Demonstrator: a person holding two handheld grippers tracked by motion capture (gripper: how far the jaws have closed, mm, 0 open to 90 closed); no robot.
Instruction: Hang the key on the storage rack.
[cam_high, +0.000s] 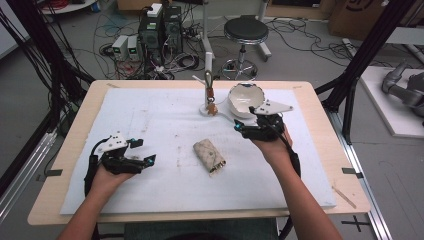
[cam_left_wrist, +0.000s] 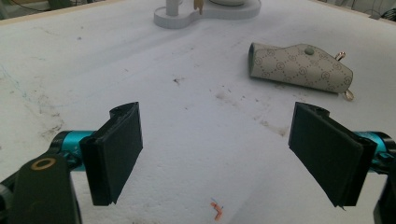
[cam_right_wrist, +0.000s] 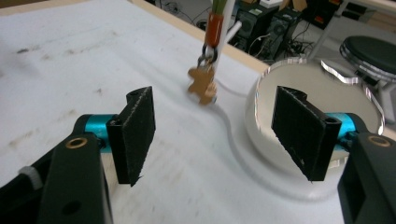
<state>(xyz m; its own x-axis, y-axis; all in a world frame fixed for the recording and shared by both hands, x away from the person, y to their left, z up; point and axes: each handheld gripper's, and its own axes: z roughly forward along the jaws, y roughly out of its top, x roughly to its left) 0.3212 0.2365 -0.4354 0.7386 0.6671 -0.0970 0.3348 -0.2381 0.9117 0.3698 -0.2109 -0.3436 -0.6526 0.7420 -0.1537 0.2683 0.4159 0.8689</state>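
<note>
A beige monogrammed key pouch (cam_high: 209, 155) lies on its side near the middle of the white surface (cam_high: 150, 120), a metal ring at its nearer end. At the far edge stands a white stand (cam_right_wrist: 261, 172) with an upright post from which a small gingerbread-shaped key charm (cam_right_wrist: 201, 86) hangs below a red-brown sleeve; beside the post, on the same base, sits a round white bowl-like mirror (cam_high: 245, 99).

Likely hazards, as judged from this arrangement: the right tongs (cam_high: 248, 127), just beside the stand, could knock the mirror or tip the post if advanced carelessly; the charm hangs freely and may swing away from closing jaws; the soft pouch may slide on the surface if pinched from one side.

Right tongs: jaws wide apart, holding nothing, aimed toward charm and mirror, touching neither. Left tongs (cam_high: 137, 151): jaws likewise wide apart and empty, above the surface at the left, well apart from the pouch.
</note>
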